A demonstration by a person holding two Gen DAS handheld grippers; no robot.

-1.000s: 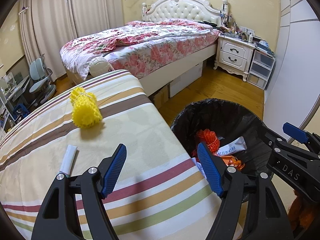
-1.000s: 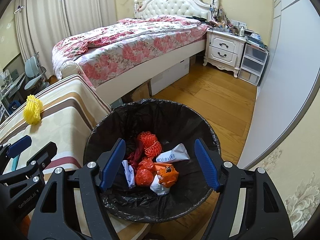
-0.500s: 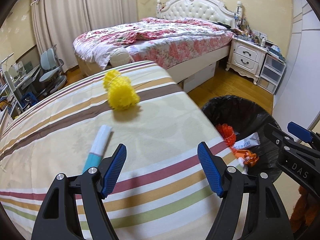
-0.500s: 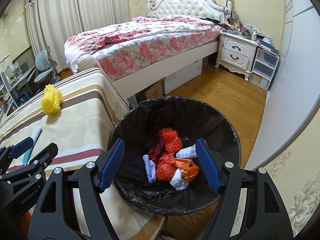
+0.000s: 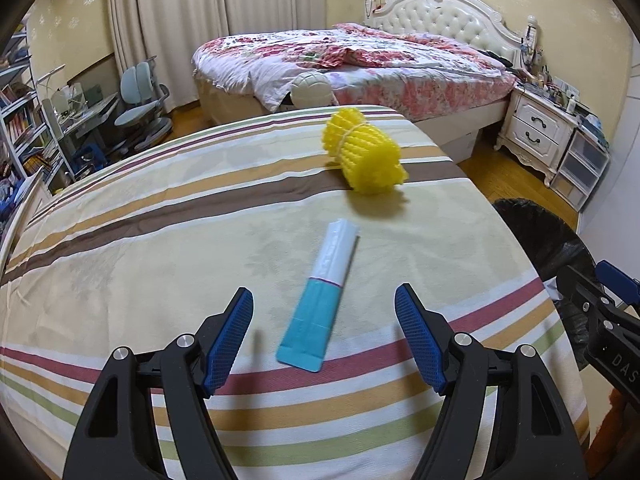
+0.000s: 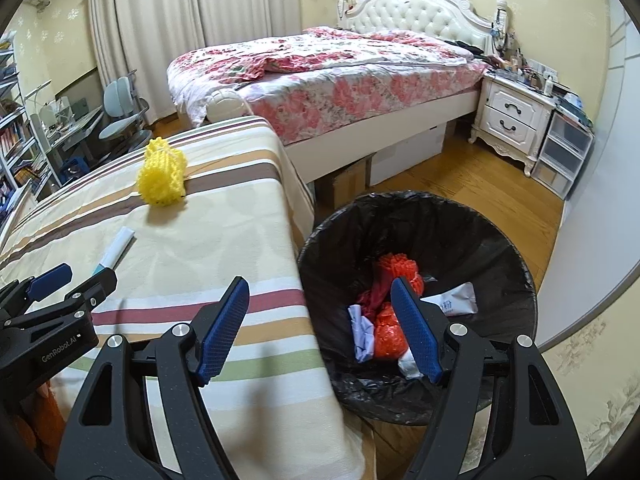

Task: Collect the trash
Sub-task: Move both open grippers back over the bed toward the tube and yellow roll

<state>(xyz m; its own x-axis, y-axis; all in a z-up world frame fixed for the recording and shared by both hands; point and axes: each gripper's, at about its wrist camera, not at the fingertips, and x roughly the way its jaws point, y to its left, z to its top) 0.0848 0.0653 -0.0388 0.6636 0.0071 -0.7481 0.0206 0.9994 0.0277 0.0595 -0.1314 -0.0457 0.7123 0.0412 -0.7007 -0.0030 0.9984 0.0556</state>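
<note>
Beside trash bin [image 6: 420, 216], on striped counter [image 5: 160, 240]: flat teal-white sachet [image 5: 320, 296], yellow foam net [image 5: 366, 156] beyond. Sachet probably light, limp, slick; pinch across middle. Left gripper [image 5: 324, 336] jaws wide, empty; right gripper [image 6: 320, 330] likewise.

Soft, even indoor light fills both views, with drawn curtains [image 5: 180, 32] glowing faintly. Shadows under the yellow foam net [image 5: 366, 156] are weak and diffuse. Fisheye bending curves the edges, the corners vignette black, and focus stays sharp.

Striped tablecloth [image 5: 168, 240] lay open left of the sachet [image 5: 320, 300]; the yellow foam net [image 5: 366, 156] blocked beyond, probably.
</note>
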